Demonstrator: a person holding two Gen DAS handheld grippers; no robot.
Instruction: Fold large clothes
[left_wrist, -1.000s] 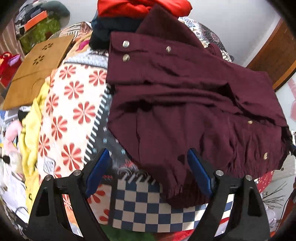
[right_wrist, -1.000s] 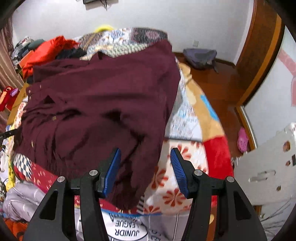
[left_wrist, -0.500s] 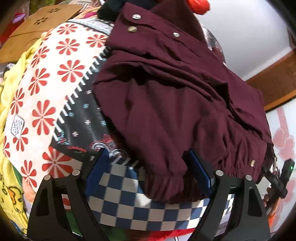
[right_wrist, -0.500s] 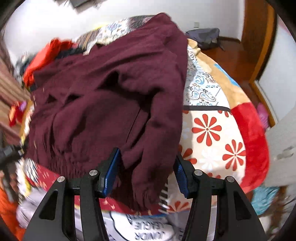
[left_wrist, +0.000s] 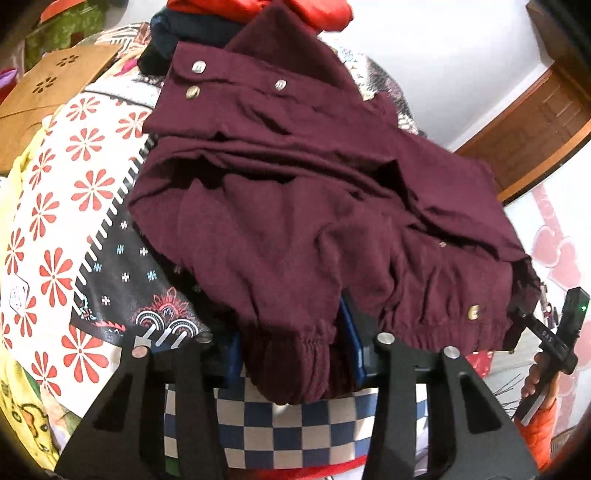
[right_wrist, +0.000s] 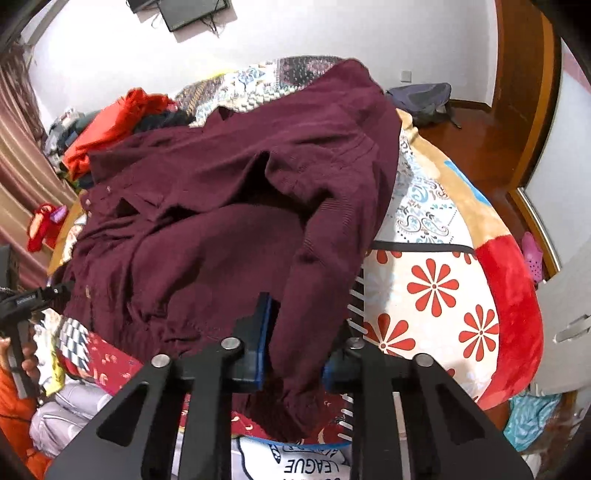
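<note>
A maroon jacket (left_wrist: 295, 206) with metal snap buttons lies crumpled on a patterned blanket (left_wrist: 66, 206). My left gripper (left_wrist: 291, 354) is shut on the jacket's gathered cuff or hem at the near edge. In the right wrist view the same jacket (right_wrist: 229, 206) covers the bed's left half. My right gripper (right_wrist: 295, 358) is shut on a hanging sleeve end of the jacket near the bed's front edge. The blue pads are mostly hidden by cloth.
A red garment (left_wrist: 258, 7) and dark clothes are piled at the far end of the bed. A cardboard piece (left_wrist: 48, 85) lies at far left. A wooden door (right_wrist: 524, 92) and a bag (right_wrist: 421, 99) on the floor are at right.
Both grippers moved forward onto the jacket's near edge and closed on it; one second ago both were open and short of the cloth.
</note>
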